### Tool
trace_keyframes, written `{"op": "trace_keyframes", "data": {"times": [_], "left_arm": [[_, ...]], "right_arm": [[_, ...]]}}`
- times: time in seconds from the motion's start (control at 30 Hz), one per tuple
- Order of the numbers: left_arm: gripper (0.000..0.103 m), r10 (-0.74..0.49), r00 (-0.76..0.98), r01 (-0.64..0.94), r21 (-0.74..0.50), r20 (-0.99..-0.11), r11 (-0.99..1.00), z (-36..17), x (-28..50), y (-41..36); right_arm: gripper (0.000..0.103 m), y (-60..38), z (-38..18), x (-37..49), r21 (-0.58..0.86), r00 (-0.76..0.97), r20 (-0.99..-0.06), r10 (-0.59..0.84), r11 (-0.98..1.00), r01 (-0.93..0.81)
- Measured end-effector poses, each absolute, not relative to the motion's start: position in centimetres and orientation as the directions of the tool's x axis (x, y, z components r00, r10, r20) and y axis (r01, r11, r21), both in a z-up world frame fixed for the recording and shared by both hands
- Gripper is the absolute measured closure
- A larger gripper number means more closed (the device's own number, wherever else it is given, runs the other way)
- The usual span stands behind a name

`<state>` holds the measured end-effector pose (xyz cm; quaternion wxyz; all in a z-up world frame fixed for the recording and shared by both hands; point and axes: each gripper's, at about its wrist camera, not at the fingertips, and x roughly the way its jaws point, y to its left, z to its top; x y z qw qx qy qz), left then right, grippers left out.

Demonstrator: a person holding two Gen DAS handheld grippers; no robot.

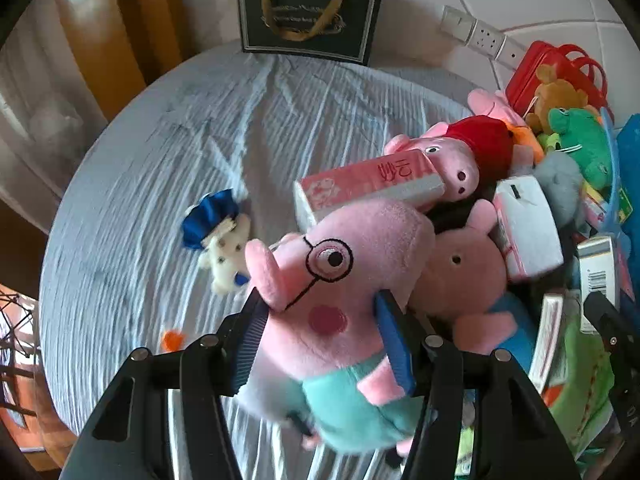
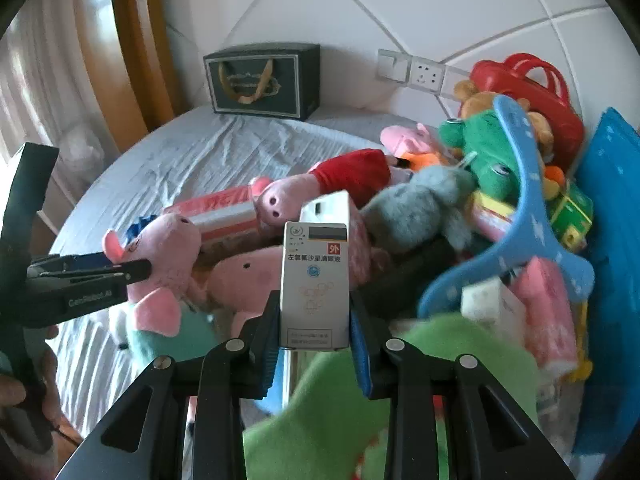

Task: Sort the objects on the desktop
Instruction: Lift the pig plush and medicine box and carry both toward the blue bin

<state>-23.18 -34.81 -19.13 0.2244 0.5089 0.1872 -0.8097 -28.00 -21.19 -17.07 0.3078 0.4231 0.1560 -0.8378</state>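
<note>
My left gripper (image 1: 320,320) is shut on a pink pig plush with glasses and a teal shirt (image 1: 336,280), held just above the blue-grey cloth. It also shows in the right wrist view (image 2: 160,256), with the left gripper (image 2: 132,268) on it. My right gripper (image 2: 314,320) is shut on a small white medicine box (image 2: 314,280), held upright over the toy pile. A pink carton (image 1: 372,184) and another pig plush in a red dress (image 1: 456,160) lie behind.
A small white dog plush with a blue hat (image 1: 224,240) lies on the cloth (image 1: 160,160). A dark gift bag (image 1: 308,20) stands against the wall. A heap of plush toys, boxes, a blue hanger (image 2: 532,208) and a red basket (image 2: 532,84) fills the right side.
</note>
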Motion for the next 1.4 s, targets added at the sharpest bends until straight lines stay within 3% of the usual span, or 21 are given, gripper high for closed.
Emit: {"op": "trace_keyframes", "data": {"times": [0.1,0.2,0.27,0.33,0.47,0.57,0.7,0.97,1.13,1.4], "left_arm": [[0.021,-0.168,-0.344,0.531,-0.045,-0.924,-0.846,-20.0,-24.7,-34.8],[0.011,-0.143,-0.302,0.536,-0.043,-0.943,-0.843,-21.3,-25.2,-35.2],[0.01,-0.131,-0.279,0.553,-0.047,-0.951,-0.832,-22.3,-25.1,-35.5],[0.011,-0.129,-0.311,0.552,-0.069,-0.942,-0.831,-22.4,-24.8,-35.7],[0.029,-0.13,-0.363,0.539,-0.094,-0.923,-0.837,-21.6,-24.1,-35.6],[0.034,-0.16,-0.416,0.525,-0.093,-0.895,-0.846,-20.3,-23.2,-35.1],[0.034,-0.255,-0.513,0.495,-0.039,-0.82,-0.868,-16.5,-22.5,-33.2],[0.034,-0.408,-0.699,0.458,0.07,-0.587,-0.886,-8.1,-20.1,-27.9],[0.034,-0.388,-0.785,0.408,0.068,-0.483,-0.911,-4.2,-19.2,-24.8],[0.034,-0.275,-0.866,0.294,0.02,-0.417,-0.956,-0.3,-19.0,-19.2]], "right_arm": [[0.073,-22.2,-18.0,-29.1,0.014,-0.433,-0.819,-0.376,-0.767,0.641],[0.073,-23.0,-18.8,-29.5,0.014,-0.417,-0.831,-0.368,-0.764,0.645],[0.073,-23.3,-18.8,-29.7,0.013,-0.414,-0.833,-0.368,-0.76,0.65],[0.073,-23.7,-18.9,-29.7,0.015,-0.409,-0.833,-0.373,-0.754,0.657],[0.073,-24.3,-19.0,-29.5,0.012,-0.405,-0.834,-0.376,-0.745,0.668],[0.073,-24.3,-18.4,-29.0,0.009,-0.416,-0.823,-0.386,-0.741,0.671],[0.073,-24.1,-16.7,-28.3,-0.009,-0.456,-0.795,-0.4,-0.744,0.669],[0.073,-21.1,-11.6,-26.6,-0.037,-0.584,-0.705,-0.403,-0.801,0.597],[0.073,-17.7,-7.6,-25.3,-0.046,-0.678,-0.631,-0.378,-0.854,0.518],[0.073,-11.0,-1.9,-23.7,-0.075,-0.785,-0.539,-0.306,-0.911,0.406]]}}
